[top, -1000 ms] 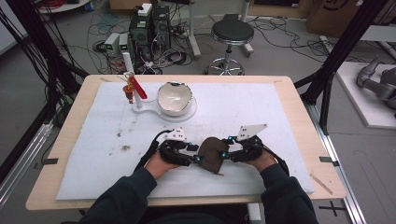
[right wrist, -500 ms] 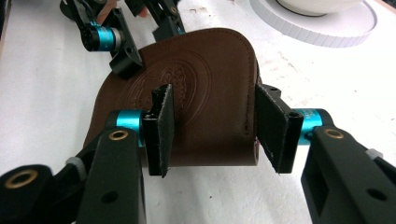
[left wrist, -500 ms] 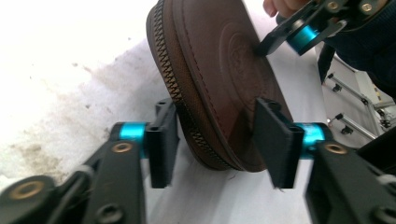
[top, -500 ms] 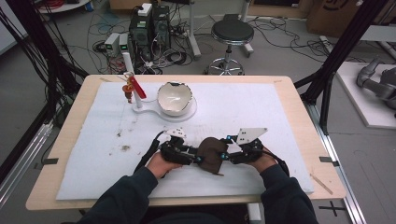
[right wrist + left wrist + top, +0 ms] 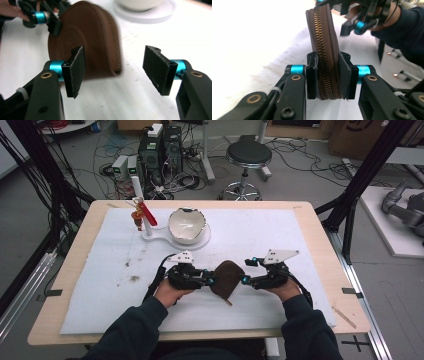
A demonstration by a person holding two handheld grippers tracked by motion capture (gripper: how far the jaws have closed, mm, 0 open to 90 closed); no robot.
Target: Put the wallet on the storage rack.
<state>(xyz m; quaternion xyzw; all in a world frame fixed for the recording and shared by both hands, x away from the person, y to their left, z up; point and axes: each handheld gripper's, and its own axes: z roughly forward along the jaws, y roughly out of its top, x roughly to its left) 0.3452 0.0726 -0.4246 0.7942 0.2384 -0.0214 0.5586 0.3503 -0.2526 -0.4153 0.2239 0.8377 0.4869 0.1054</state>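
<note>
A brown zippered pouch [image 5: 226, 279] is held up on edge just above the white mat, between my two hands. My left gripper [image 5: 212, 281] is shut on it: in the left gripper view both pads squeeze the pouch [image 5: 324, 50] with its brass zipper facing me, and these jaws have just been closing. My right gripper [image 5: 245, 280] stands open at the pouch's right side, its jaws having just been opening. In the right gripper view the pouch [image 5: 87, 42] lies beyond the left pad, untouched, and my right gripper [image 5: 116, 71] has nothing between its pads.
A white bowl [image 5: 187, 226] sits on a white stand at the back of the mat [image 5: 300, 250], next to a post with a red-handled tool [image 5: 144, 215]. Dark crumbs [image 5: 134, 279] mark the mat left of my left hand. A stool [image 5: 248, 155] stands beyond the table.
The right gripper's jaws have opened and let go of the pouch. The left gripper's jaws have closed on it. Both hands stay where they were.
</note>
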